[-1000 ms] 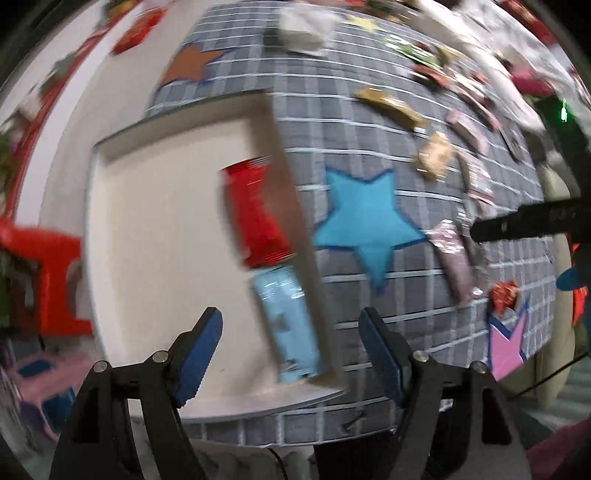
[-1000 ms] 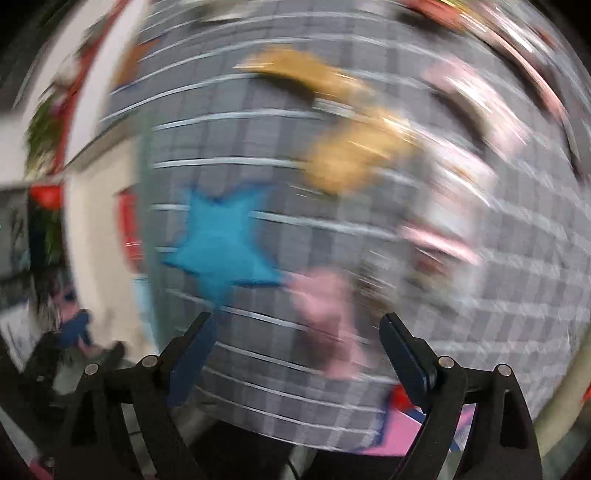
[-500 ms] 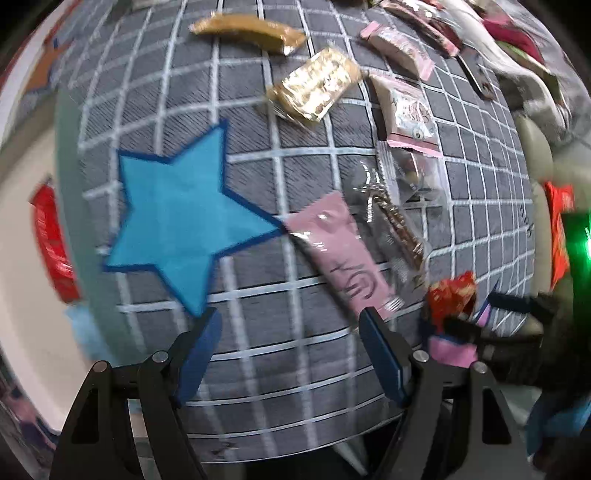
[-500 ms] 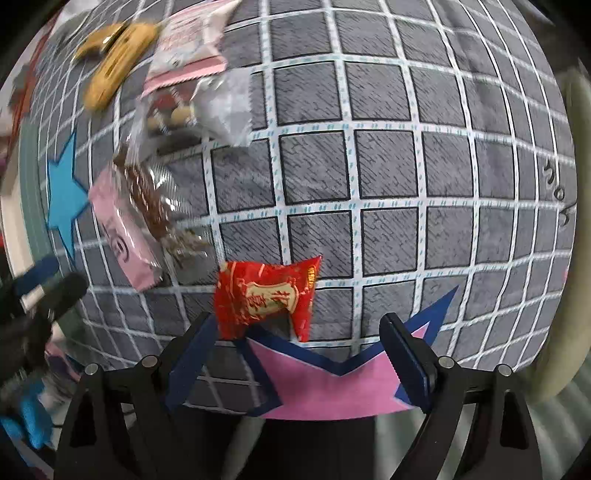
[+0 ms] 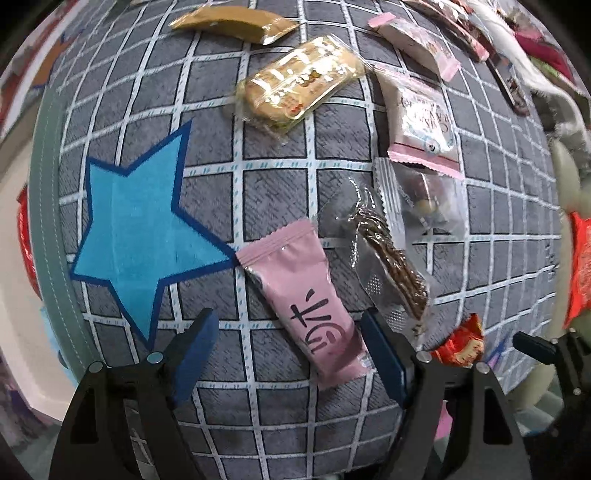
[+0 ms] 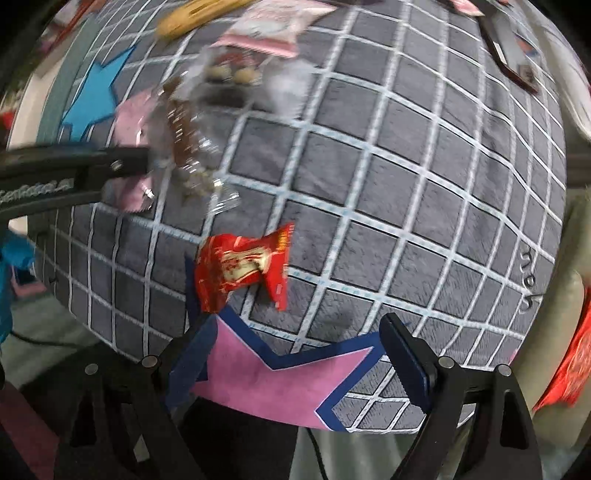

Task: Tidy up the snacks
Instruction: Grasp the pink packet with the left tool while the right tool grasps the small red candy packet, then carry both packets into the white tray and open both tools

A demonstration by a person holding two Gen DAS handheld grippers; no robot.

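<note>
My left gripper is open just above a pink snack packet lying on the grey checked cloth; the packet's lower end lies between the fingers. A clear packet with a brown twisted snack lies right of it. My right gripper is open and empty above a pink star patch, with a small red candy packet just beyond its fingertips. The left gripper's finger shows at the left of the right wrist view, by the pink packet.
More snacks lie farther back: a golden cracker pack, a tan bar, pink-and-white packets and a clear bag of small sweets. A blue star patch is at the left. A white tray's edge holds a red packet.
Both grippers have swung from the tray side toward the loose snacks. The left now hovers over the pink packet; the right has come closer to the red candy. Both stay open.
</note>
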